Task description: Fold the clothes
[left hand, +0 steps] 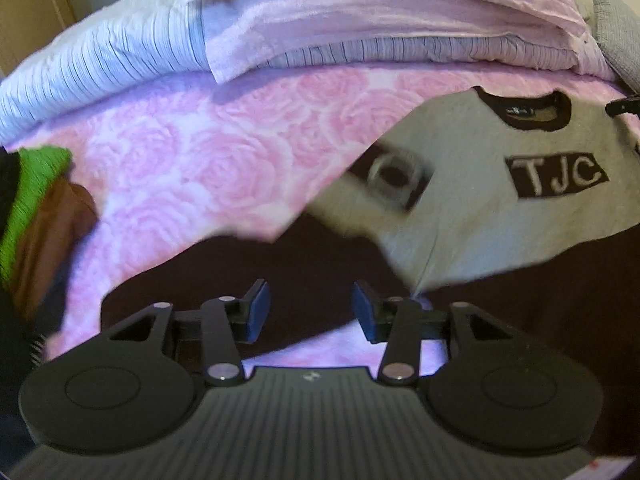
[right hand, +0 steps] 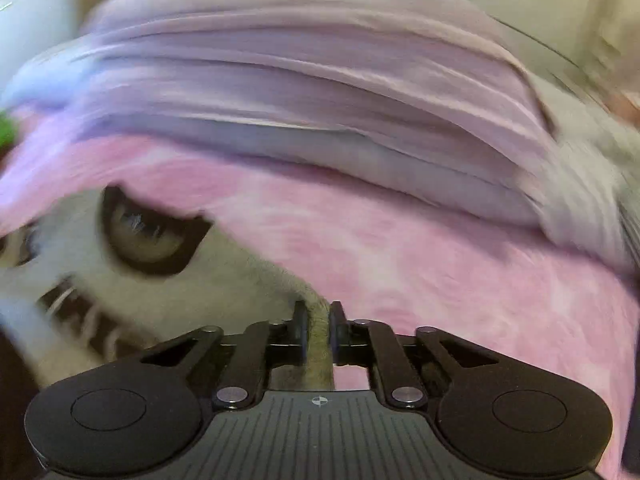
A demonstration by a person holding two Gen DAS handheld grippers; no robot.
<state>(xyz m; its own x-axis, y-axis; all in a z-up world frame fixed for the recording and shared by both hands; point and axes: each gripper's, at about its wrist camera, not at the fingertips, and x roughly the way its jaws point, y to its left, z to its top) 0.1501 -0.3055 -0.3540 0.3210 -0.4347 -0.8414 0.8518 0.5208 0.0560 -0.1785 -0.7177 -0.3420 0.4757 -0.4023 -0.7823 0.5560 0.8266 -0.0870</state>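
A grey T-shirt (left hand: 472,216) with a dark collar and a dark "TJC" patch lies on the pink rose-patterned bedspread (left hand: 192,160), over a dark maroon garment (left hand: 304,264). My left gripper (left hand: 311,310) stands open just above the maroon cloth, nothing between its blue pads. In the blurred right wrist view the same grey T-shirt (right hand: 132,300) spreads to the left, and my right gripper (right hand: 318,332) is shut on a fold of its grey cloth. A tip of the right gripper (left hand: 624,106) shows at the far right of the left wrist view.
A stack of lilac and striped blankets (left hand: 380,20) lies across the back of the bed. A pile of green and brown clothes (left hand: 36,208) sits at the left edge. A grey knit pillow (left hand: 616,28) is at the far right.
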